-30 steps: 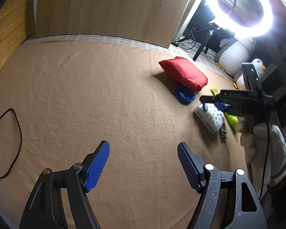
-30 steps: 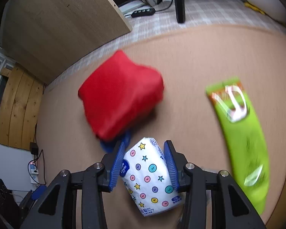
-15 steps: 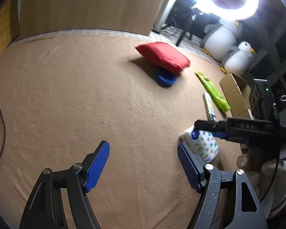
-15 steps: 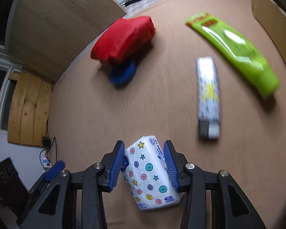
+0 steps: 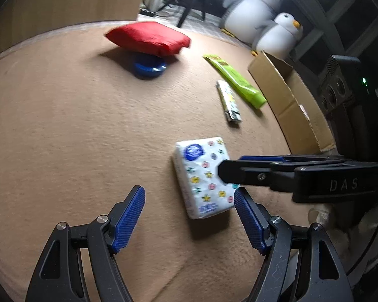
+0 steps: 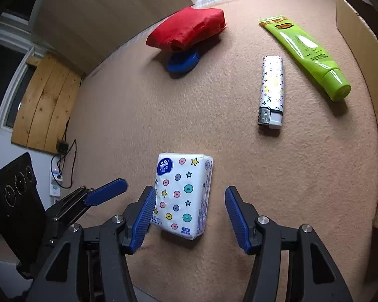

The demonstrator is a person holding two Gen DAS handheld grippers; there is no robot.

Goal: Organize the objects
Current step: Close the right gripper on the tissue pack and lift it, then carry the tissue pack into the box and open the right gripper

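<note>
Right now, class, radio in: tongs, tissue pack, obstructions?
Right tongs opening, tissue pack released on the carpet. Left tongs open, empty. Lighter, green tube lie apart.

The tissue pack (image 6: 182,195) is white with little stars and button dots plus a blue logo in one corner, lying flat on the tan carpet – nearest of the lot. Further out there's a patterned lighter (image 6: 271,91) lying lengthwise with its metal end facing the camera, and just beside it a lime green tube (image 6: 306,55) lying at an angle, cap end closer. At the back, a red pouch (image 6: 187,31) sits propped on top of a blue dish (image 6: 182,61).
</note>
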